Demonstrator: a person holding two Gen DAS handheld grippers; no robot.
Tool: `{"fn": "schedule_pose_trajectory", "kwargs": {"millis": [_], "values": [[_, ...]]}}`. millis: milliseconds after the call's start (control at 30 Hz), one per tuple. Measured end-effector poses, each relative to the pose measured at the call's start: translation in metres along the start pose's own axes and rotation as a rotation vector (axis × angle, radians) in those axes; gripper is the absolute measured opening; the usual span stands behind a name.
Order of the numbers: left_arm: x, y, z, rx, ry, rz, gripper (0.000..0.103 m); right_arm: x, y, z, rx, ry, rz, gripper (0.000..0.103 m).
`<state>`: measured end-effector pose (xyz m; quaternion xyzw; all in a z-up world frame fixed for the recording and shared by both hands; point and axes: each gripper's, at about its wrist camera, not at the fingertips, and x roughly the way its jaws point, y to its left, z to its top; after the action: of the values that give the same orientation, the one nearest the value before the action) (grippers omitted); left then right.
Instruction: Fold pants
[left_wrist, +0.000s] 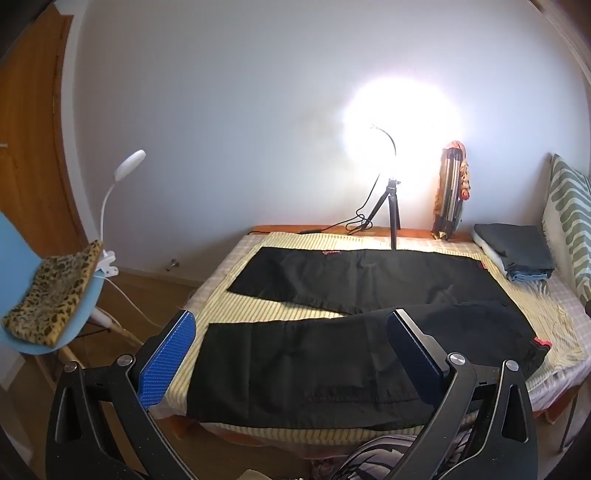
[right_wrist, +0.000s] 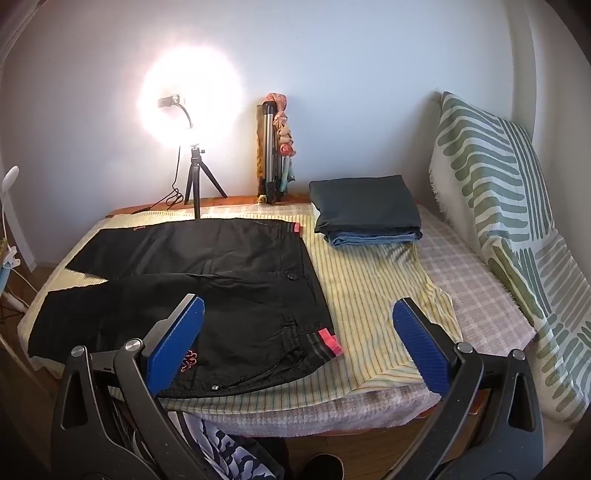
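Lying flat: black pants (left_wrist: 354, 314) are spread on the bed (right_wrist: 476, 295), on top of a yellow striped sheet (right_wrist: 369, 295), filling the middle of the left wrist view and the left half of the right wrist view.
Pants shape: the two legs run toward the left of the frame and part a little, one behind the other; the waistband with pink-red tags (right_wrist: 330, 341) is at the right end.
Left hand-held gripper (left_wrist: 291, 354): its blue pads are wide apart and hold nothing; it hovers at the lower middle of its frame, in front of the near leg.
Right hand-held gripper (right_wrist: 299, 343): its pads are also wide apart and empty; it is at the lower middle of its frame, the left pad in front of the waist part of the pants, the right pad in front of the sheet.
Folded clothes (right_wrist: 365, 210): a dark stack sits on the bed right of the pants, well apart from them, near the back.
Ring light (right_wrist: 190, 99): it shines on a small tripod at the far edge of the bed, upper left in the right wrist view.
Cushion (right_wrist: 509, 206): green and white pattern, leaning at the right side of the frame.
Chair (left_wrist: 44, 295): light blue, with a leopard-print cloth (left_wrist: 55, 291), at the left of the left wrist view; a white clip lamp (left_wrist: 129, 164) is fixed to it.
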<state>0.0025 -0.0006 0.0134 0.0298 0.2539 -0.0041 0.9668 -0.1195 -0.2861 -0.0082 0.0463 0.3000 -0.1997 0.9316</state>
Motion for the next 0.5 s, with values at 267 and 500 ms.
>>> {"fn": "schedule_pose_trajectory", "kwargs": {"millis": [267, 500], "values": [[-0.0005, -0.0002, 0.0015, 0.003, -0.01, -0.004, 0.103, 0.0008, 0.0005, -0.0008, -0.002, 0.001, 0.002, 0.103], [-0.0008, -0.0028, -0.0012, 0.008, -0.018, -0.002, 0.103, 0.0009, 0.0008, -0.0003, -0.002, 0.004, 0.003, 0.103]]}}
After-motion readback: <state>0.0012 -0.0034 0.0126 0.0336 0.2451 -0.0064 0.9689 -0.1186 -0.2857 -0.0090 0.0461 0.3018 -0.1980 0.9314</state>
